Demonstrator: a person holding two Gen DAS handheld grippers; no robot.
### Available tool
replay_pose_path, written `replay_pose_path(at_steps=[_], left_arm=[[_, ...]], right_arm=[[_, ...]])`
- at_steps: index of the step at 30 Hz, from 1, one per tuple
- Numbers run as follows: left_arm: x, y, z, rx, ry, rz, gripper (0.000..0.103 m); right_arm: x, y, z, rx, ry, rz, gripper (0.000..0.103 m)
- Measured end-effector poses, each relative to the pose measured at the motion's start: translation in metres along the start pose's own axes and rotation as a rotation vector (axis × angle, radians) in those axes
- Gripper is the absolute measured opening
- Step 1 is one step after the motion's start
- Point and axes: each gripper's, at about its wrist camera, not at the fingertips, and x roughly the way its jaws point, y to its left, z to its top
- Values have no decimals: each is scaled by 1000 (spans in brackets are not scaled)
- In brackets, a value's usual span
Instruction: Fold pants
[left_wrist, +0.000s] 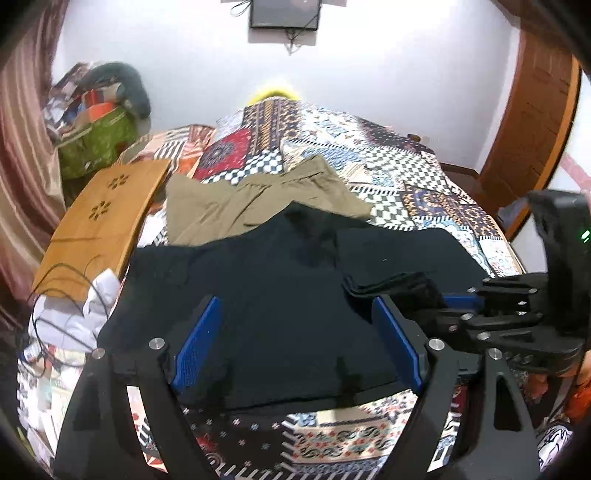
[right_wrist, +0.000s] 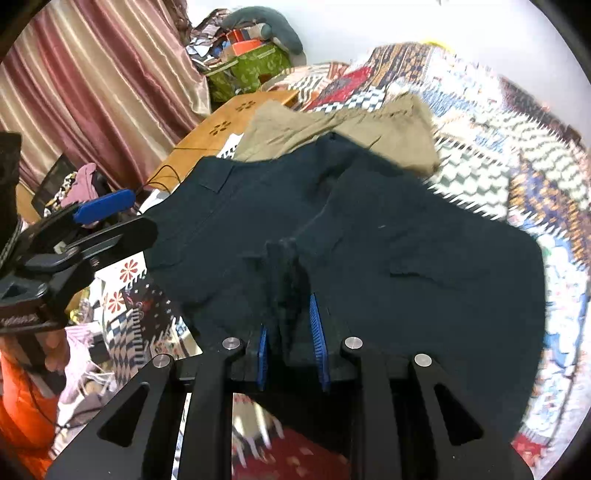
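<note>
Dark navy pants (right_wrist: 369, 236) lie spread across the patchwork bedspread (left_wrist: 424, 173), one side folded over, a bunched ridge of cloth running up the middle. The right gripper (right_wrist: 290, 343) has its jaws narrow, that ridge between the blue pads (right_wrist: 317, 332); whether they press it I cannot tell. The left gripper (left_wrist: 295, 343) hangs wide over the near edge, gripping nothing. Khaki pants (left_wrist: 258, 199) overlap the far edge. A wooden board (left_wrist: 103, 221) crowds the left; open bedspread lies to the right.
</note>
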Motion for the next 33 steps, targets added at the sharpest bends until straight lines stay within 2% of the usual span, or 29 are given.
replay_pose_path(at_steps=[3,5,9,12,15,22,27,33], left_arm=[[1,-10,6,20,-5,-16,84],[3,-18,11,30,-6,-32,84],[13,-37,17,47,5,-67,84],[24,-49,17,60,32,-88,84],[43,-61,10,73,83,-107,84],[88,-80,-24,112,228,-95,84],[86,-78,-32,109,233,-110,85],[75,-72,-35,96,222,-98,85]], right_arm=[[-25,-8,0,16,-36,-5,24],[-45,-15,0,12,-77,-28,31],[-78,-29,1,-6,-139,-116,32],[-93,-48,-6,11,-166,-183,38],[-90,-64,-13,33,-143,-249,39],[-46,-90,-51,95,-7,-252,38],[-51,-92,-77,132,-8,-217,38],[-62,-87,-82,116,6,-233,38]])
